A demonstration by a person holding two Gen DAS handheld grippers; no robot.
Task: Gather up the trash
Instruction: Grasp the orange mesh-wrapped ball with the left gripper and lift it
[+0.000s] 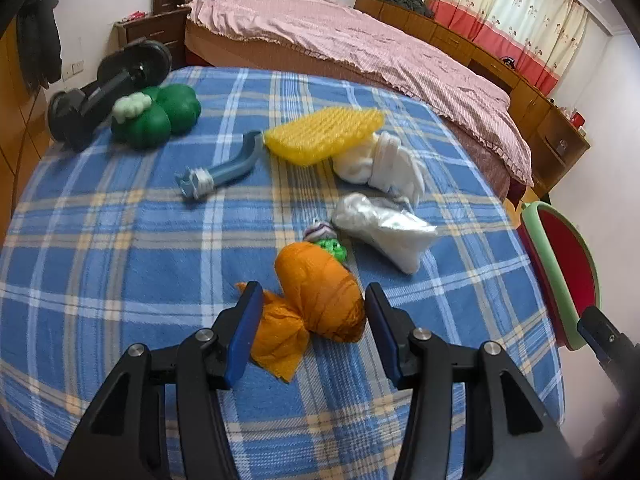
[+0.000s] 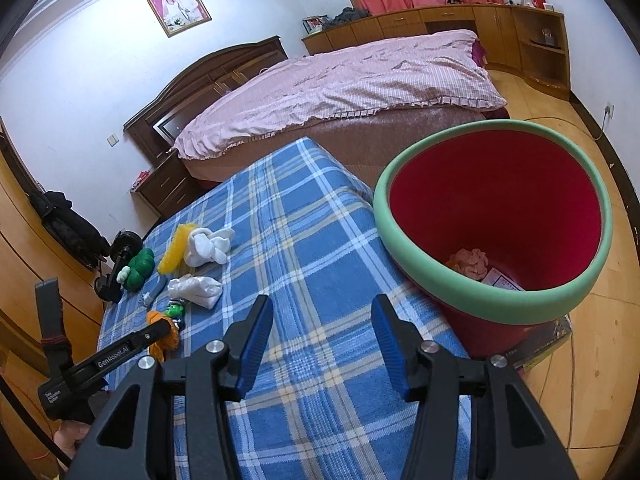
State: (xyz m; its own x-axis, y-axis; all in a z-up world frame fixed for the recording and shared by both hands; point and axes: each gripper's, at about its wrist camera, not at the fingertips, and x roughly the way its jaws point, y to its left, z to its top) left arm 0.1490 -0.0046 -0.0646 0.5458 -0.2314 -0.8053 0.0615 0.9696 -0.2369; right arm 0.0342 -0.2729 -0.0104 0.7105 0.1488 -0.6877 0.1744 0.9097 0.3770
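Note:
An orange crumpled wrapper (image 1: 316,304) lies on the blue plaid cloth (image 1: 120,260). My left gripper (image 1: 314,304) is open, its jaws on either side of the wrapper without closing on it; it shows in the right wrist view (image 2: 158,326) too. Behind lie a white plastic bag (image 1: 384,228), a small green wrapper (image 1: 334,249), a white crumpled cloth (image 1: 384,164) and a yellow foam net (image 1: 324,134). My right gripper (image 2: 322,324) is open and empty above the cloth, left of the red bin with a green rim (image 2: 492,292), which holds some trash.
A blue brush (image 1: 218,174), a green toy (image 1: 156,114) and a black dumbbell (image 1: 108,88) lie at the table's far left. A bed with a pink cover (image 1: 360,44) stands behind the table. The bin (image 1: 560,272) stands off the table's right edge.

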